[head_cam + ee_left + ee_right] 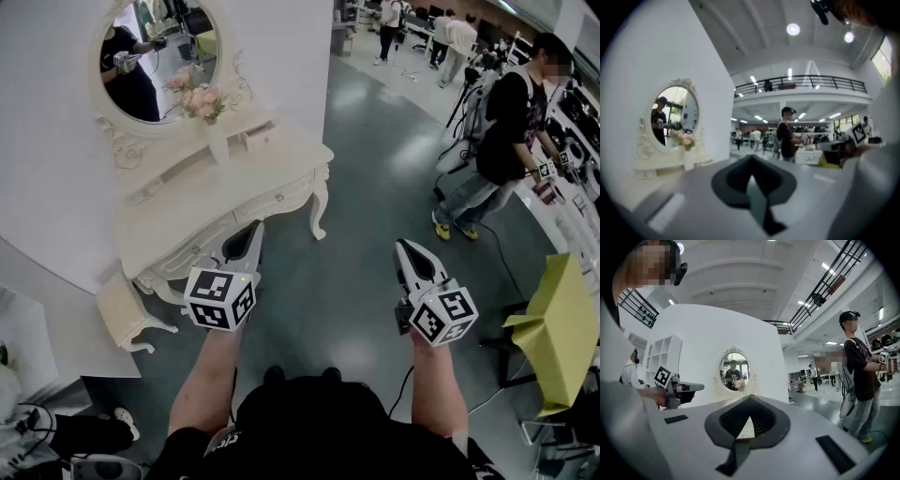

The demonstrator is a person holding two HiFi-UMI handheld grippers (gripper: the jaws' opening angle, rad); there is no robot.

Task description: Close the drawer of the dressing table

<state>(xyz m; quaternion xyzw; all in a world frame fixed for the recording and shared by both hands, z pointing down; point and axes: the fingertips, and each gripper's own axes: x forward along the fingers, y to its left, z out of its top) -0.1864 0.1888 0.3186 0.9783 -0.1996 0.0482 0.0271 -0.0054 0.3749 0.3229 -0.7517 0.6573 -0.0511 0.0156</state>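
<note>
Dressing table (187, 211): upper left of the head view, against the white wall, with an oval mirror (155, 56) and flowers (199, 98) on top.
Drawer (259, 138): the small one right of the flowers; it seems to stand out a little.
Left gripper (253, 230): my jaws are pressed together on nothing, tip just before the table's front edge.
Right gripper (403, 247): jaws together, empty, over the floor right of centre.
Bystander (511, 131): upper right, well apart.

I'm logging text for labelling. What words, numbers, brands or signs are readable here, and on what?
No readable text in any view.
On the cubes of the left gripper and right gripper: black square patterns only, no letters.
On the bystander's shirt: a print, too blurred to read.
</note>
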